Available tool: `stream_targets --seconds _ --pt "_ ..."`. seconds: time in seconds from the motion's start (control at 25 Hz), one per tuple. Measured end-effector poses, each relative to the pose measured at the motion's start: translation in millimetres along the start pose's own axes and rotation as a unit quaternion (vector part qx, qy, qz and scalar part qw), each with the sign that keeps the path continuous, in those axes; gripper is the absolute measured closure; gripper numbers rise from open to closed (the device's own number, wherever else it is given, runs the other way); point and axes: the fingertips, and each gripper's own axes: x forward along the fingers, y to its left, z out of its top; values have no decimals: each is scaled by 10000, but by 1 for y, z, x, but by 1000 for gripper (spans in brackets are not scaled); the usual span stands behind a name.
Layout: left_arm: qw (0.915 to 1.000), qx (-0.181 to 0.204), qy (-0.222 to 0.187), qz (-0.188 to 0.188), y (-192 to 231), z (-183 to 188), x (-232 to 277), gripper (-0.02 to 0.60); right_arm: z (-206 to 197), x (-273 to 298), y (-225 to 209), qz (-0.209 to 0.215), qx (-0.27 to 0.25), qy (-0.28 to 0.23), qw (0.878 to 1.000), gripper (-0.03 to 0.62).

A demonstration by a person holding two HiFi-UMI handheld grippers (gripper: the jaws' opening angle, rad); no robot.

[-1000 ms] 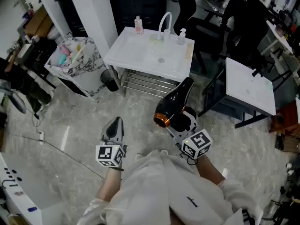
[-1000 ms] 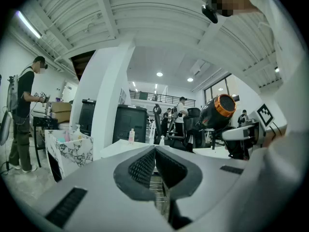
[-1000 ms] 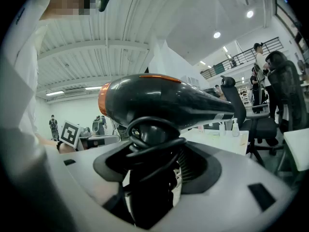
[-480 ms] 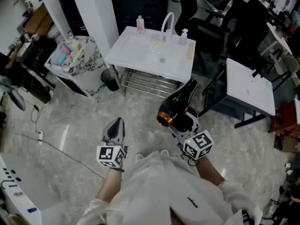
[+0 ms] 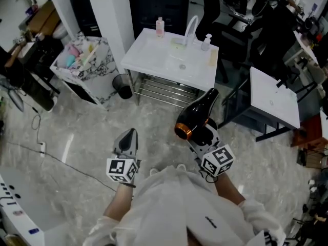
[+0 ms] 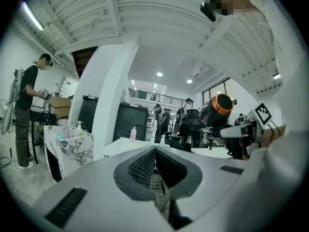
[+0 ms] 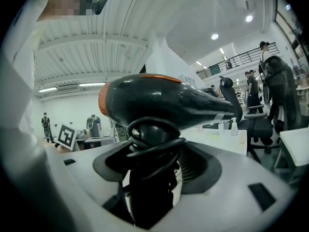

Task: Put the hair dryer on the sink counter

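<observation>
Hair dryer (image 5: 197,115) is clasped at its handle by right gripper (image 5: 201,136); left gripper (image 5: 128,137) is closed, empty. Judged rigid, top-heavy, slick-shelled.

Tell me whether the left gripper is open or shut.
Shut. The left gripper shows its two jaws meeting at the tips, with nothing between them.
</observation>
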Motion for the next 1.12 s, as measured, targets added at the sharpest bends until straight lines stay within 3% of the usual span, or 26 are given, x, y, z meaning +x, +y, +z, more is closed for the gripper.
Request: stream_targets --seconds 0.28,0.56,1.12 --pt "9998 -93 155 -114 43 -15 -21 555 -12 27 39 -113 90 97 9998 295" --pt "9994 -236 237 -6 62 -30 -30 554 -23 44 59 96 -37 292 9995 295" --pt "9996 -146 236 30 81 -19 27 554 -13 94 20 273 -4 266 9993 295"
